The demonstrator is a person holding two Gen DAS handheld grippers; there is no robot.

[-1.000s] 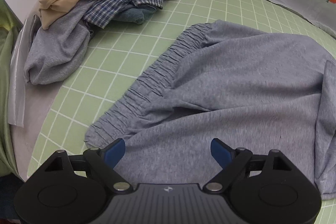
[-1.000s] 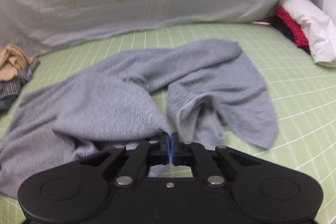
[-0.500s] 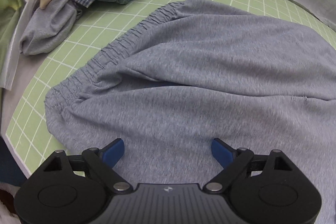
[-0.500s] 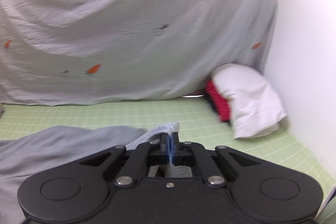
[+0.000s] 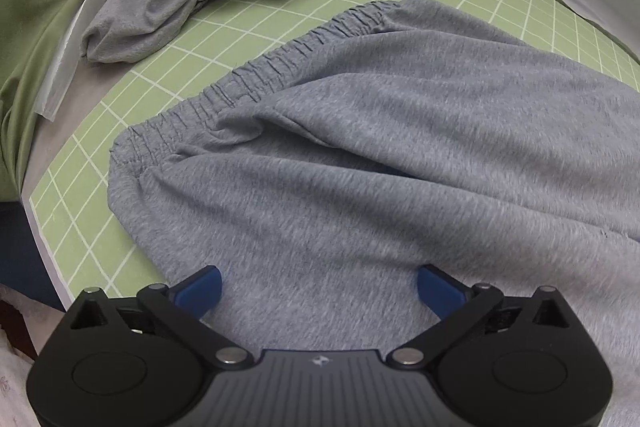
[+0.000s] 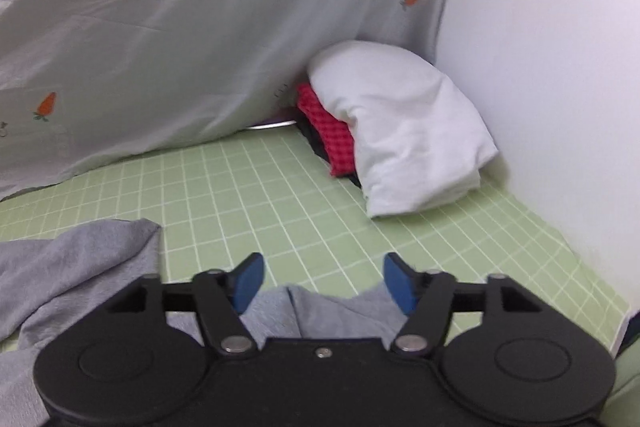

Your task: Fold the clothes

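Risk: grey trousers [image 5: 360, 155] could bunch, ridge unsmoothed | my left gripper [image 5: 319, 287] was opening, empty | my right gripper [image 6: 323, 281] was opening, hem loose between jaws

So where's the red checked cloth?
In the right wrist view, the red checked cloth sits far right on the green grid mat, tucked under the white folded garment, beside the white wall.
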